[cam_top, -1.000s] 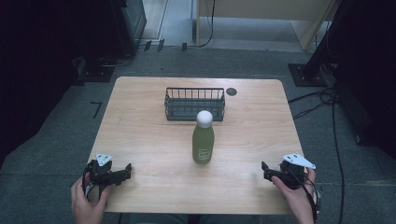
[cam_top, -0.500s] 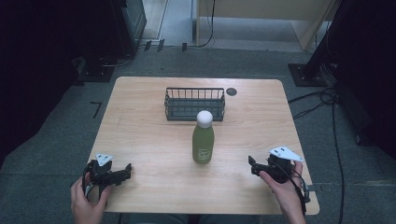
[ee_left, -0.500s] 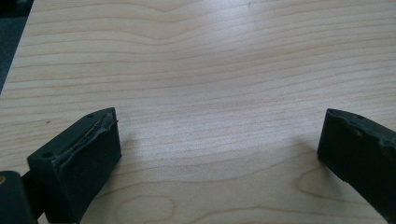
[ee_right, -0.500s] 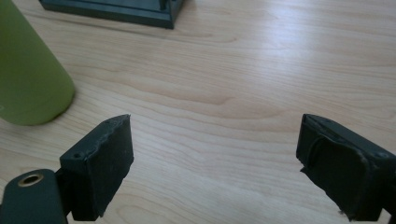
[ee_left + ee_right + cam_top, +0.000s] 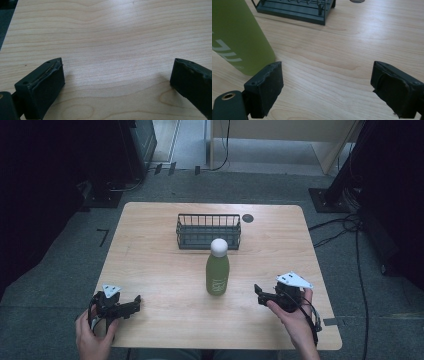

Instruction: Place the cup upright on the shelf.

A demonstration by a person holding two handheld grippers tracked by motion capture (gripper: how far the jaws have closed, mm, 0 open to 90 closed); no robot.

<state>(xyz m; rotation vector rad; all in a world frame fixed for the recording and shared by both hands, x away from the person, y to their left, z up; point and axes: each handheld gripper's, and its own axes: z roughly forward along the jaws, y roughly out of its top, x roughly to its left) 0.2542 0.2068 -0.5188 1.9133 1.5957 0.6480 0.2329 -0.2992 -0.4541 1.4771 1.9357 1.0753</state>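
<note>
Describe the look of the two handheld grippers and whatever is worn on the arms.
Both the left gripper and the right gripper are black, each topped by a grey three-cornered plate. Their jaws are blocky, with dark, worn-edged pads. A black cable trails from the right one along the forearm. No sleeves show on the forearms.

A green bottle (image 5: 218,272) stands upright mid-counter (image 5: 150,250); behind it, near the far edge, sits a dark wire basket (image 5: 208,231) beside a round hole (image 5: 248,218).
</note>
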